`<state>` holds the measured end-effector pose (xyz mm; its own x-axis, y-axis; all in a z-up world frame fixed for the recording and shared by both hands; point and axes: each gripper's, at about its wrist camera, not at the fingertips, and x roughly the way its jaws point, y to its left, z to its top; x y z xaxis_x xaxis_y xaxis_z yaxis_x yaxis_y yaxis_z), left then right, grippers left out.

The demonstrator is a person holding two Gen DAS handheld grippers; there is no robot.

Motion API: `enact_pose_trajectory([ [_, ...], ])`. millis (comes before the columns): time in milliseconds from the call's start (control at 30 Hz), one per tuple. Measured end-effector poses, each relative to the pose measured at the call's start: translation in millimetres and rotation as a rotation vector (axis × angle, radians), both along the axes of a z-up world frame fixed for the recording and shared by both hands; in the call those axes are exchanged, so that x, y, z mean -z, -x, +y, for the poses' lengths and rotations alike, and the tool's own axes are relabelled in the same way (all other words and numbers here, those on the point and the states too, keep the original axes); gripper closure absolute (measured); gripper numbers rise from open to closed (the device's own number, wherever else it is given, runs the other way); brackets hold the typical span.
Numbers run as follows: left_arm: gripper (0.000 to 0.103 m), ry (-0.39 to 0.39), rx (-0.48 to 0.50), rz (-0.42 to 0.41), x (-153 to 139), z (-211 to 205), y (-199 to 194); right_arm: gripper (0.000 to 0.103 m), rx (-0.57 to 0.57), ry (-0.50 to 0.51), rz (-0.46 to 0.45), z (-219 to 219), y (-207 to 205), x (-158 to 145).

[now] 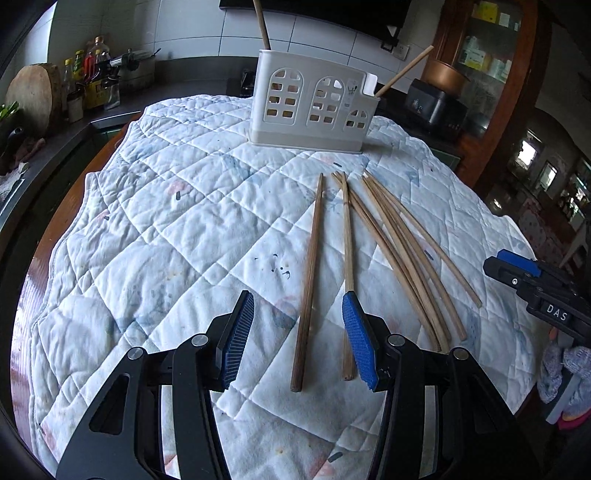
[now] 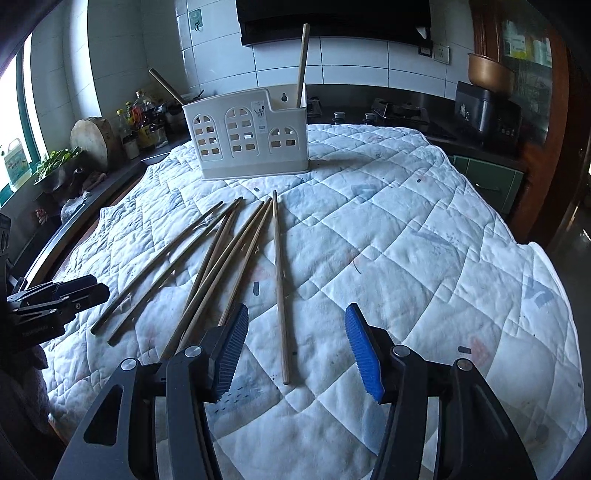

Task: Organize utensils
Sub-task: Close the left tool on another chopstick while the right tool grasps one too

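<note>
Several wooden chopsticks lie loose on the quilted white cloth. A white plastic utensil holder stands upright at the back with two chopsticks standing in it. My left gripper is open and low over the cloth, with one darker chopstick lying between its fingers. In the right wrist view the holder stands at the back and the chopsticks fan out on the left. My right gripper is open, with a single chopstick between its fingers.
The cloth covers a round table. A dark kitchen counter runs behind with bottles, a wooden chopping block, a stove and a rice cooker. The other gripper shows at the right edge of the left wrist view.
</note>
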<state>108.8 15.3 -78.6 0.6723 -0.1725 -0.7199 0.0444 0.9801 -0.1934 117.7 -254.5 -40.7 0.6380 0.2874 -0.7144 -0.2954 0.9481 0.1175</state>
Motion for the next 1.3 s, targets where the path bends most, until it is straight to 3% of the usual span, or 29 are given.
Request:
enact_pose_trajectory([
  [333, 0.055, -0.016, 0.059, 0.025, 6, -10, -10, 0.05, -0.001, -0.004, 0.033, 2, -5, 12],
  [433, 0.067, -0.035, 0.085, 0.041, 8, -14, -15, 0.05, 0.0, -0.009, 0.042, 2, -8, 15],
  [567, 0.071, -0.057, 0.099, 0.06, 12, -16, -21, 0.05, -0.004, -0.008, 0.049, 3, -10, 17],
  [633, 0.08, -0.063, 0.11, 0.071, 14, -17, -24, 0.05, -0.005, -0.007, 0.053, 3, -12, 19],
  [900, 0.085, -0.064, 0.12, 0.105, 17, -16, -31, 0.05, -0.009, -0.007, 0.063, 4, -17, 22],
  [1100, 0.095, -0.095, 0.122, 0.114, 17, -15, -33, 0.05, -0.022, -0.004, 0.076, 6, -20, 26],
  [1300, 0.097, -0.088, 0.114, 0.093, 13, -17, -31, 0.06, -0.034, 0.006, 0.088, 9, -19, 30],
])
